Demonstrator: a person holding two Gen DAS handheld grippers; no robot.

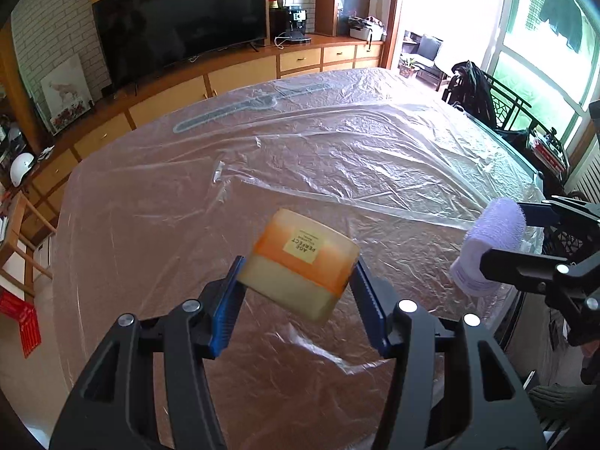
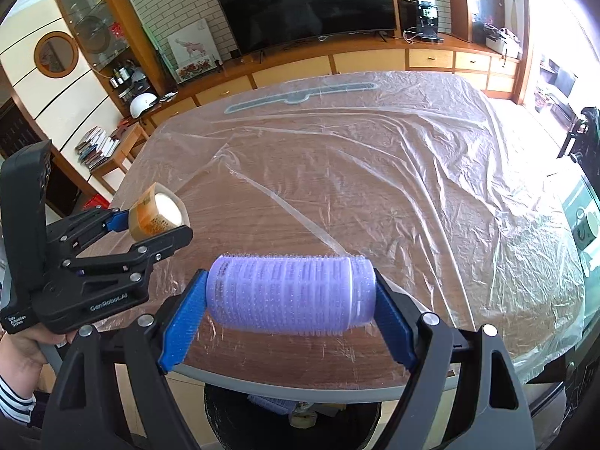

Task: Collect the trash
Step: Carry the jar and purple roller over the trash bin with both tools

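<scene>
My left gripper [image 1: 298,281] is shut on an orange and cream jar [image 1: 300,266] with a yellow label, held tilted above the table; in the right wrist view the jar [image 2: 157,217] sits at the left between that gripper's fingers. My right gripper [image 2: 290,296] is shut on a purple bristly roller bottle [image 2: 290,294], lying crosswise between the blue pads [image 2: 183,318]. In the left wrist view the purple roller bottle [image 1: 487,247] hangs at the right edge. Below the table's near edge a dark round bin [image 2: 292,412] holds some bits of trash.
A wooden table [image 2: 262,195] is covered with crinkled clear plastic sheet [image 1: 337,157]. A TV [image 1: 180,15] stands on wooden cabinets behind. A dark chair with clothes [image 1: 472,86] stands at the table's far right. A person's hand in a striped sleeve [image 2: 15,401] holds the left gripper.
</scene>
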